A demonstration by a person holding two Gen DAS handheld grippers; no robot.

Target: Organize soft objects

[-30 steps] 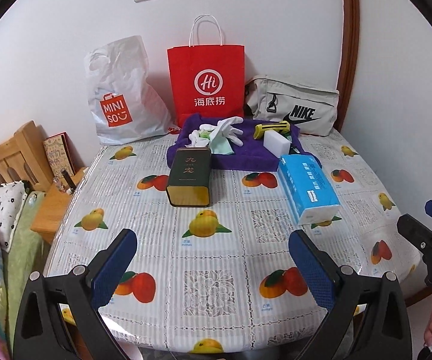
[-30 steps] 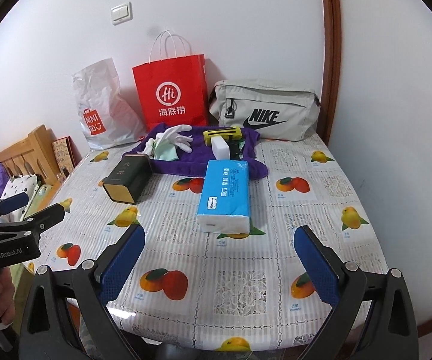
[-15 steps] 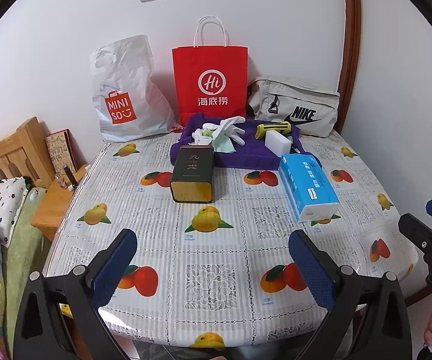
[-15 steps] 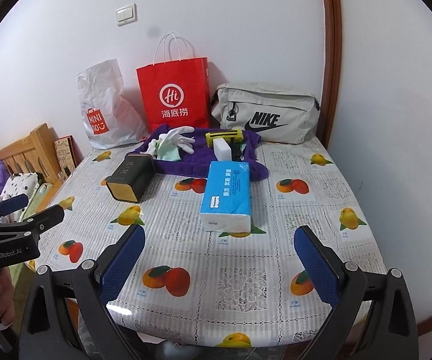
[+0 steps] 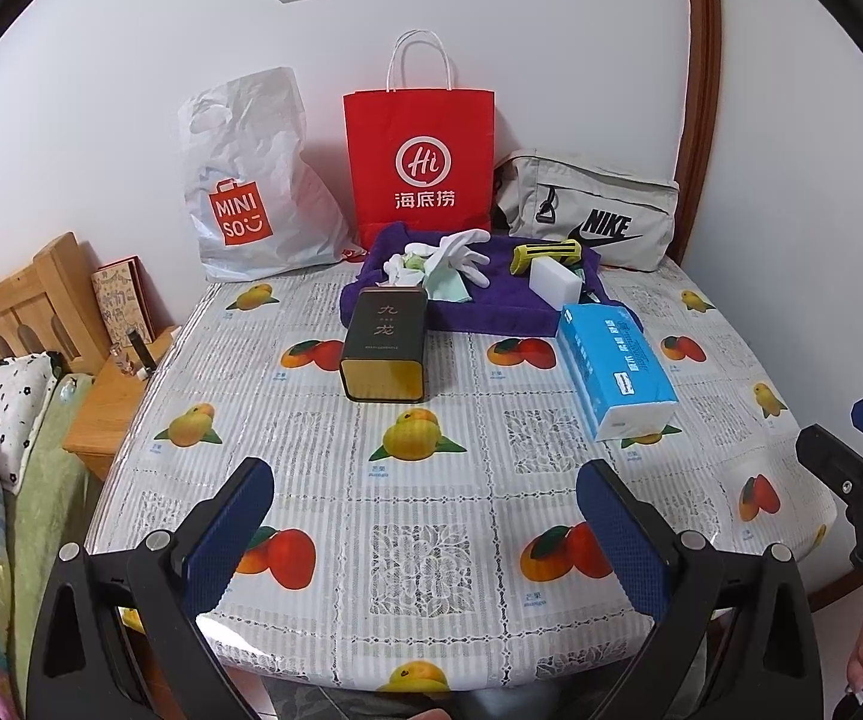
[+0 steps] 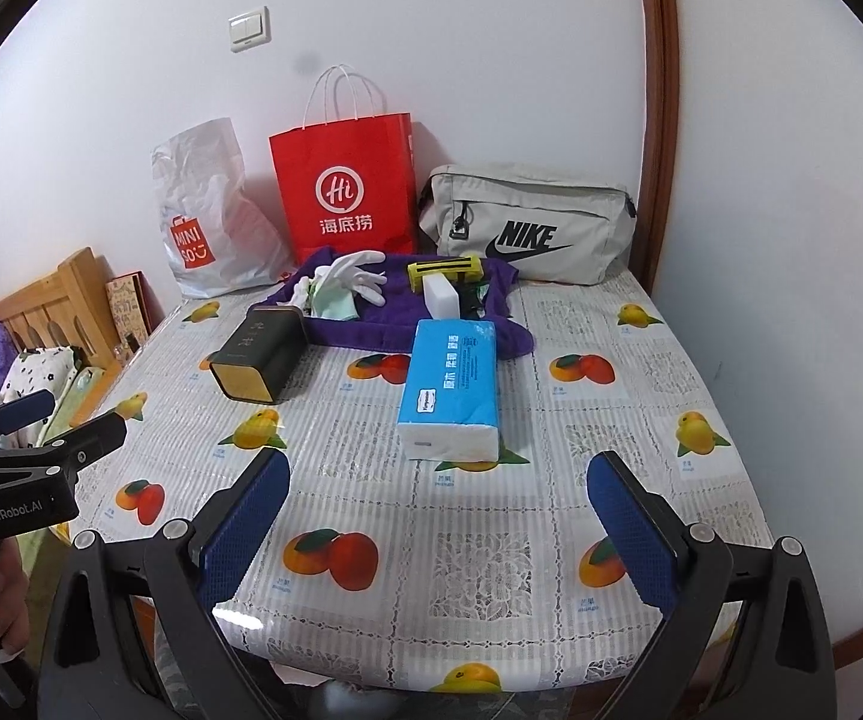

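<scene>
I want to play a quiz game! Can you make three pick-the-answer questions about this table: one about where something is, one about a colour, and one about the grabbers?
1. Where does the white glove lie?
A. on the purple towel
B. on the tissue pack
C. inside the red bag

2. What colour is the tissue pack?
A. green
B. blue
C. pink

3. How is the left gripper?
A. shut on the tin
B. open, holding nothing
C. shut on the glove

Answers: 1 A, purple cloth shows all around the glove; 2 B, its wrapper is blue; 3 B, jaws stand wide apart over bare tablecloth.
</scene>
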